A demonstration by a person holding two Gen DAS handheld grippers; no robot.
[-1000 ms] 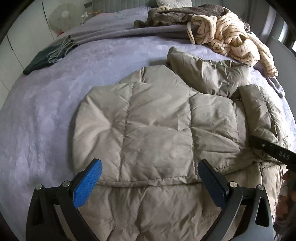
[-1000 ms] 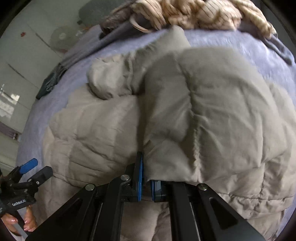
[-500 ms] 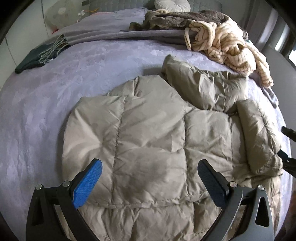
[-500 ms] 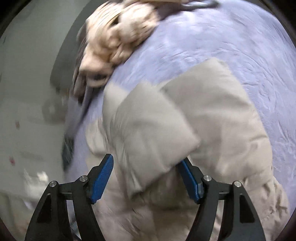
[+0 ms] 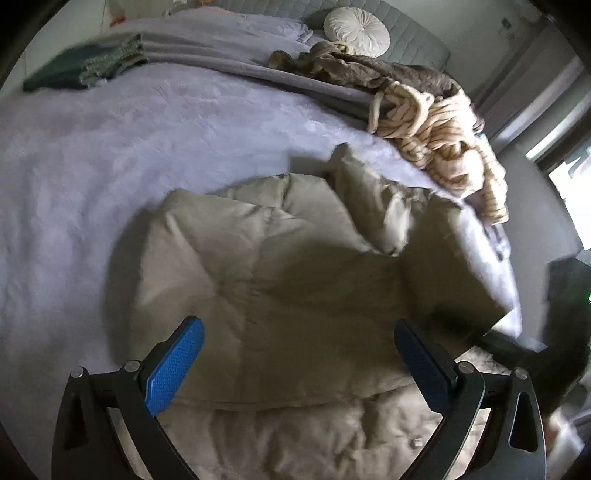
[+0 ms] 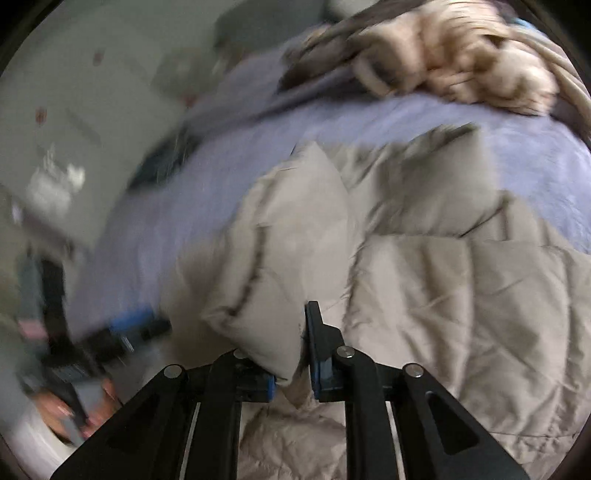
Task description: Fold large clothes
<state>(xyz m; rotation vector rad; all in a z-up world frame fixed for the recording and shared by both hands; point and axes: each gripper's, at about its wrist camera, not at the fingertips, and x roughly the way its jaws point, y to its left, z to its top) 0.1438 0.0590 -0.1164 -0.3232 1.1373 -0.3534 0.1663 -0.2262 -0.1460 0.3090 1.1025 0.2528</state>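
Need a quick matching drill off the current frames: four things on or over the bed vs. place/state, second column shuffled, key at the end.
Things:
1. beige quilted puffer jacket
2. cream striped knit garment
3. round white pleated cushion
4. left tongs

Places/states:
A. by the headboard
B. open, hovering above the jacket
C. heaped at the bed's far right edge
D. spread on the lavender bedspread, a piece of it pinched in the right tongs

Pairs: 1-D, 2-C, 3-A, 4-B

The jacket (image 5: 295, 266) is puffy, smooth, slightly shiny cloth. The bed cover (image 5: 129, 147) looks soft and fuzzy. The striped blanket (image 5: 443, 136) is thick, fluffy cloth.
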